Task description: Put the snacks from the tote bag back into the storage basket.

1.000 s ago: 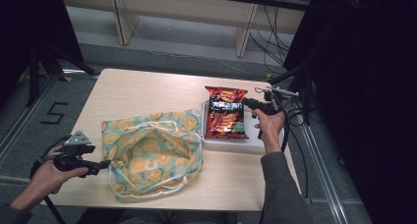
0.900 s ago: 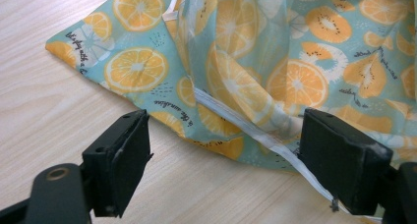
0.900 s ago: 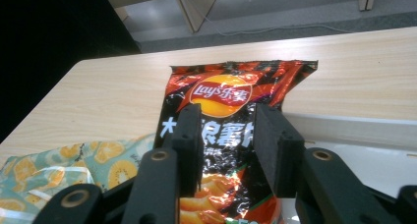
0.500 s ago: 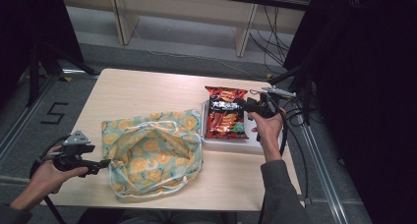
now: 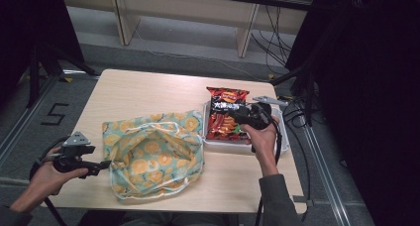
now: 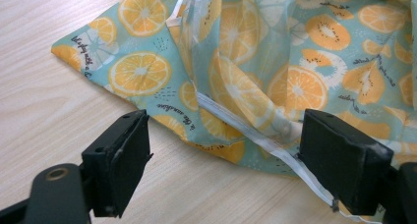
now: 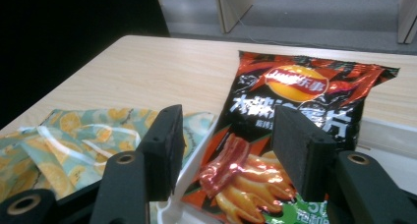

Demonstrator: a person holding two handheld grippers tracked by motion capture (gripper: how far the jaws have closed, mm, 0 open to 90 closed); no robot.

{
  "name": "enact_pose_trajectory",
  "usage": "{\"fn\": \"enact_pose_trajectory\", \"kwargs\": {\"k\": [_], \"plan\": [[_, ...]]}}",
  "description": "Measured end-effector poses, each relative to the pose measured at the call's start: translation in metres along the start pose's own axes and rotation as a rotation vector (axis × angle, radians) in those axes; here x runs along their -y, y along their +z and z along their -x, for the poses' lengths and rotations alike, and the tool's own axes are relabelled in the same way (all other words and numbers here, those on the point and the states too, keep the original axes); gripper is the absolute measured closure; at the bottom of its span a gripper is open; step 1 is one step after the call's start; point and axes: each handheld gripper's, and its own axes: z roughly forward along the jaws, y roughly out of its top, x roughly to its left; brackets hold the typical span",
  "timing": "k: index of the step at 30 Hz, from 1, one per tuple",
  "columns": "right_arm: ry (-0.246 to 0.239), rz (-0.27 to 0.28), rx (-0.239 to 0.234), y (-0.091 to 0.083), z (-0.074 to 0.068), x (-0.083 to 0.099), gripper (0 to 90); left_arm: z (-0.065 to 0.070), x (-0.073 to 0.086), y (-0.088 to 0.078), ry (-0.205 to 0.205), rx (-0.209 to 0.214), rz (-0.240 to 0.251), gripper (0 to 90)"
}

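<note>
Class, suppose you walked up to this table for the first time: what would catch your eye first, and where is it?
Probably the shiny red and black chip bag, lying in a white tray at the table's right side, with the right gripper open over it. Next, the orange-slice patterned drawstring bag spread across the table's middle, the open left gripper at its edge.

Teal orange-slice-print bag [image 5: 154, 156], red-black chip packet [image 5: 224, 118]

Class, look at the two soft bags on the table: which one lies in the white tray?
The red and black crisp bag, resting in the white tray on the right. The orange-print cloth bag lies straight on the table.
</note>
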Motion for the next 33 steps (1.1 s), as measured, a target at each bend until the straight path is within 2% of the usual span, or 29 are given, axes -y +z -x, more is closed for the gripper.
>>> {"fn": "enact_pose_trajectory", "kwargs": {"k": [3,4,7,10,11,12,13,14,15,16,17,18,19,21,23,24,25,26,27,28,29,30,31,32,33], "plan": [[-0.021,-0.003,-0.016,0.001,-0.004,0.003,45.3,0.0,0.0,0.0,-0.003,-0.003,0.012,18.8],[-0.02,-0.006,-0.016,0.0,-0.005,0.003,45.2,0.001,0.001,0.0,-0.006,-0.016,0.02,18.8],[-0.032,-0.015,-0.03,-0.001,-0.01,0.006,44.7,0.001,0.0,0.001,0.001,-0.012,0.019,18.8],[-0.028,-0.02,-0.035,-0.001,-0.012,0.009,44.1,0.001,0.0,0.001,-0.004,-0.012,0.023,18.7],[-0.03,-0.016,-0.046,0.0,-0.015,0.012,44.0,0.001,0.001,0.002,-0.001,-0.015,0.046,18.6],[-0.012,-0.02,-0.044,0.001,-0.019,0.015,43.7,0.002,0.001,0.002,-0.008,-0.016,0.048,18.4],[-0.015,-0.028,-0.051,0.001,-0.019,0.015,43.4,0.001,0.0,0.0,-0.007,-0.017,0.028,18.3],[-0.035,-0.03,-0.057,0.001,-0.018,0.016,43.2,0.001,0.0,0.0,-0.007,-0.017,0.028,18.3],[-0.035,-0.03,-0.057,0.001,-0.018,0.016,43.2,0.0,0.0,0.0,-0.004,-0.013,0.03,18.3],[-0.041,-0.037,-0.065,0.002,-0.02,0.018,42.7,0.001,0.001,0.002,-0.015,-0.017,0.058,18.2],[-0.029,-0.033,-0.063,0.002,-0.024,0.019,42.8,0.001,0.001,0.001,-0.017,-0.014,0.058,18.1],[-0.047,-0.035,-0.063,0.001,-0.023,0.019,42.7,0.0,0.0,0.0,-0.009,-0.012,0.035,18.1],[-0.055,-0.025,-0.073,0.002,-0.024,0.02,42.7,0.0,0.0,0.0,-0.003,-0.013,0.033,18.1],[-0.032,-0.039,-0.073,0.001,-0.029,0.022,42.5,0.001,0.0,0.0,-0.013,-0.011,0.042,18.1],[-0.031,-0.04,-0.077,0.002,-0.031,0.024,42.5,0.001,0.0,0.0,-0.006,-0.015,0.038,18.1],[-0.031,-0.04,-0.077,0.002,-0.031,0.024,42.5,0.002,0.001,0.0,-0.006,-0.021,0.053,18.1],[-0.063,-0.042,-0.087,0.002,-0.03,0.025,42.2,0.0,0.0,-0.002,0.024,-0.015,0.02,18.1],[-0.063,-0.042,-0.087,0.002,-0.03,0.025,42.2,0.0,0.0,-0.002,0.024,-0.015,0.02,18.1],[-0.042,-0.049,-0.086,0.001,-0.034,0.027,42.1,0.003,0.0,0.0,-0.007,-0.01,0.048,18.1],[-0.044,-0.04,-0.088,0.001,-0.034,0.028,42.0,0.001,0.0,-0.001,0.022,-0.013,0.023,18.1],[-0.049,-0.044,-0.096,0.001,-0.035,0.028,41.8,0.002,0.001,0.0,-0.001,-0.009,0.04,18.1],[-0.047,-0.043,-0.093,0.001,-0.036,0.03,41.7,0.002,0.001,0.0,-0.007,-0.011,0.044,18.1],[-0.055,-0.053,-0.096,0.001,-0.036,0.03,41.3,0.001,0.0,0.0,0.004,-0.013,0.034,18.1],[-0.069,-0.046,-0.089,0.002,-0.036,0.032,41.2,0.002,0.0,-0.001,-0.003,-0.019,0.037,18.1],[-0.055,-0.056,-0.113,0.001,-0.037,0.033,41.1,0.002,0.0,-0.001,-0.003,-0.019,0.037,18.1]]}}
